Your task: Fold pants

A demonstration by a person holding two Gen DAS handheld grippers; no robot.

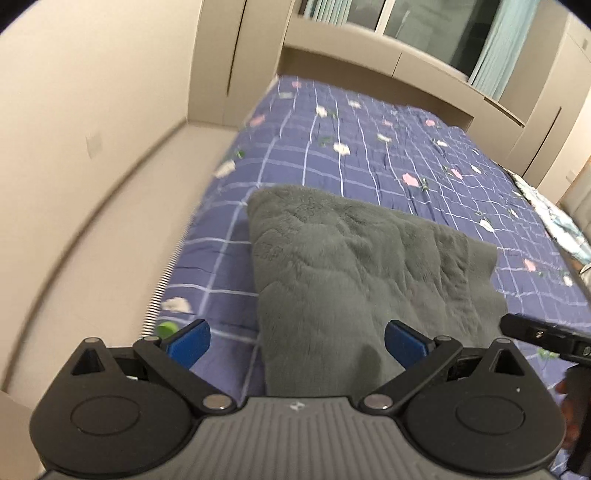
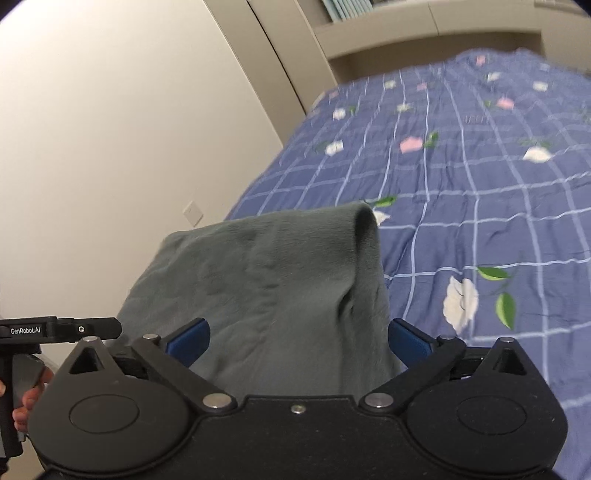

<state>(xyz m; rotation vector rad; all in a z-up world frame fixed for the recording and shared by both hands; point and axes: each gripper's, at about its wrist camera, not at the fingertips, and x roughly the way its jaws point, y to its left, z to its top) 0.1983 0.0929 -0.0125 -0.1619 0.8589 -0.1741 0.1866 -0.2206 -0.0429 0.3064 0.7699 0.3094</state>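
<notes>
Your left gripper and right gripper both had jaws released, straddling the grey pants at 12 o'clock on the bed, apparently ready to pinch the near edge.

Left wrist camera sits low behind the left gripper, looking forward and down along its blue fingers, close over the grey pants near the bed's near edge. It faces up the length of the bed toward the wardrobes and window at the far end, with the wall off the bed's left edge. Right wrist camera rides behind the right gripper, just as close over the pants, aimed the same way but tilted. Both views share the pants, the checked bedspread and the far cabinets. Each catches the other tool: the right one at the left view's right edge, the left one at the right view's left edge.
</notes>
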